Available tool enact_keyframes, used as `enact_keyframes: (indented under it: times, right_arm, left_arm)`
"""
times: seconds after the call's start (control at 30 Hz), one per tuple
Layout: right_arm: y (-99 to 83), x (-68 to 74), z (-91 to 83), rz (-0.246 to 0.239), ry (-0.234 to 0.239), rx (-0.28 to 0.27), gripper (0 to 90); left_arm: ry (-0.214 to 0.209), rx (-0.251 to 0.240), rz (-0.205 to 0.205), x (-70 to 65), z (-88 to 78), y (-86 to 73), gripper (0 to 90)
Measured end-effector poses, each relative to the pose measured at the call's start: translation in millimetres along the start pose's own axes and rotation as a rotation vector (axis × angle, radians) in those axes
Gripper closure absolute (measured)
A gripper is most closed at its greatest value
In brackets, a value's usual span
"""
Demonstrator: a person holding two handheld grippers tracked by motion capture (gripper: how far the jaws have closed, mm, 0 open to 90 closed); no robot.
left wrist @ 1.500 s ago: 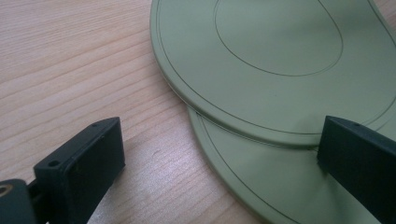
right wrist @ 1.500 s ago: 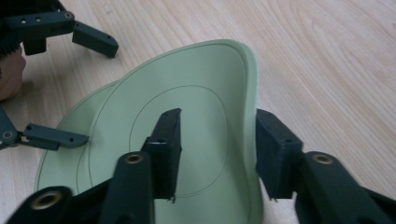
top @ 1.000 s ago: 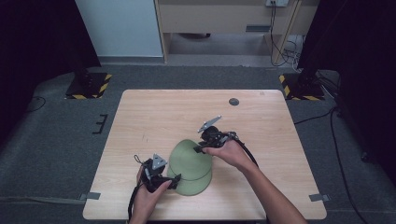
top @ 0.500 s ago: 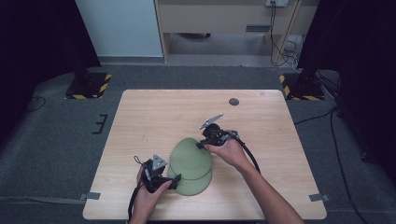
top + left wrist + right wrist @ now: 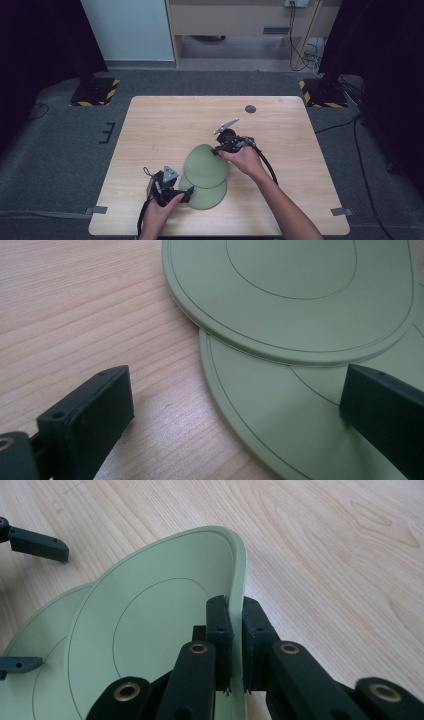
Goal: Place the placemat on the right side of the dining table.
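right gripper view: jaws pinch upper mat (image 5: 165, 625) rim.

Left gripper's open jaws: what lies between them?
In the left gripper view, bare table wood and the lower green mat's edge lie between the left gripper's jaws.

I see two bare forearms coming in, no sleeves on them. My left black two-jaw gripper (image 5: 186, 194) carries a grey three-cornered plate (image 5: 170, 173) on top, and a black cable (image 5: 142, 220) trails from it. My right black two-jaw gripper (image 5: 218, 149) has a grey plate of its own (image 5: 226, 125) and a thick black cable (image 5: 267, 167). Up close, its black linkage arms show brass-coloured pivot rings (image 5: 198, 648), and small screw holes dot the blocky matte fingers (image 5: 218, 625).
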State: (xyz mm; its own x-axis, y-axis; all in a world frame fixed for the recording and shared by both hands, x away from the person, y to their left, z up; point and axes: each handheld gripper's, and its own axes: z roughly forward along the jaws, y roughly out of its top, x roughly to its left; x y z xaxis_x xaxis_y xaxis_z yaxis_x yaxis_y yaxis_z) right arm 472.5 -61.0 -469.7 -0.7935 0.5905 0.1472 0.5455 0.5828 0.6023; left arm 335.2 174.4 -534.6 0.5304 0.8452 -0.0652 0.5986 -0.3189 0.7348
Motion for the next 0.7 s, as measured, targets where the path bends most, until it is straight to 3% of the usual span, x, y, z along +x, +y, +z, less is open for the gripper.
enact_keyframes:
  times: [0.2,0.37,0.7]
  right_arm:
    - [3.2,0.6,0.7,-0.021,-0.006,0.012,85.0]
    - [4.3,0.5,1.8,-0.02,-0.013,0.011,84.8]
    - [4.5,-1.4,6.5,-0.022,-0.028,0.032,84.0]
  left_arm:
    - [-0.008,-0.006,0.009,1.8,-2.5,0.8,2.3]
    - [0.001,-0.023,-0.019,10.5,-8.1,1.3,2.2]
    - [0.066,-0.03,-0.099,44.2,-20.9,-3.9,2.2]
